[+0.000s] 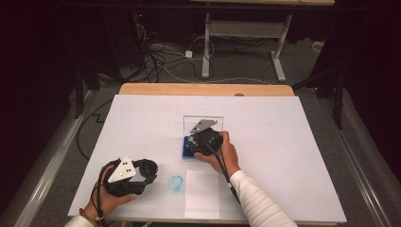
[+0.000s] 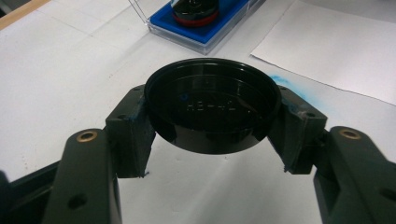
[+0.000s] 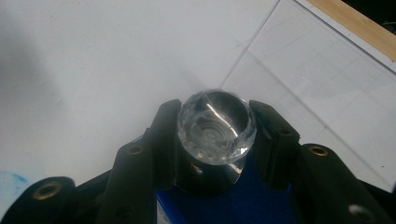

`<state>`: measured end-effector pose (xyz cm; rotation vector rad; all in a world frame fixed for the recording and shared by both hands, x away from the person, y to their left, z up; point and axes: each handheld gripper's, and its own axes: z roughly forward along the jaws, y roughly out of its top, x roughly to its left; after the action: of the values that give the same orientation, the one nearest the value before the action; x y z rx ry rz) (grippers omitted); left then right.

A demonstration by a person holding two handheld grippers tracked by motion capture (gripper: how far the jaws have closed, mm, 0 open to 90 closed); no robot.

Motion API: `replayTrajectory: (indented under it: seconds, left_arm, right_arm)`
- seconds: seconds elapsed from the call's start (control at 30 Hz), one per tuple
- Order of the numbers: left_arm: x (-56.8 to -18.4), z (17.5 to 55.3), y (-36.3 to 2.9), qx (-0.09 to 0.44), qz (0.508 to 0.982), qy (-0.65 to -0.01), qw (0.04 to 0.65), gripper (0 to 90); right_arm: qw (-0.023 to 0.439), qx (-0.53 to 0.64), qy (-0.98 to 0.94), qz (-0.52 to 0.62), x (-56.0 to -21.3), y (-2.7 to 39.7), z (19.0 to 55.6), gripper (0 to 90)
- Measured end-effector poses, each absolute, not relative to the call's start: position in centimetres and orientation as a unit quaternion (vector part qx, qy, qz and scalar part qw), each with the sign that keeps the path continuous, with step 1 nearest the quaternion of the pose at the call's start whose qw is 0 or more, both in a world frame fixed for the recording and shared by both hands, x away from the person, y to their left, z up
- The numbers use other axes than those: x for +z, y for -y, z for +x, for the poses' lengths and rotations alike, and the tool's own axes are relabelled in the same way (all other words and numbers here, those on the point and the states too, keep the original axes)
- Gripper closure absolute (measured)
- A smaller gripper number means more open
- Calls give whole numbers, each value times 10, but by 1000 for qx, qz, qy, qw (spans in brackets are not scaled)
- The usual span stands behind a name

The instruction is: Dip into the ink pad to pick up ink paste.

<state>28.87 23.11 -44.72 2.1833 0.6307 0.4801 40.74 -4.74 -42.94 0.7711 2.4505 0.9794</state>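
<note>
A person works two hand-held tools at a white-covered bench. The left claw is clamped on a round black cap, its pads pressing the rim from opposite sides and the hollow underside facing the camera. The right claw is closed around a lens — a glass-fronted piece on a dark barrel — standing at the blue foam tray of an open clear-lidded case.

The blue tray serves as the landmark: the lens sits at the tray itself, held between the right claw's jaws; the cap hangs well to the left of the tray and nearer the person; a blue smudge and a sheet of paper lie on the near side of it.

The lens looks dense, rigid and fragile — its polished glass face would likely scratch or smear, and its smooth barrel could slip. The barrel sides, below the glass, are the sensible place to hold it, as the jaws do here. The cap appears light, stiff plastic, best taken across its rim.
</note>
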Motion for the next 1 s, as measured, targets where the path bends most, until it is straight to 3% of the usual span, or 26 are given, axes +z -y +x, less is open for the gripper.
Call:
replayTrajectory:
  seconds: [1.0]
  left_arm:
    - [-446, 290, -232, 216, 864, -257, 375, 367]
  right_arm:
    - [220, 414, -837, 282, -373, 115, 394, 572]
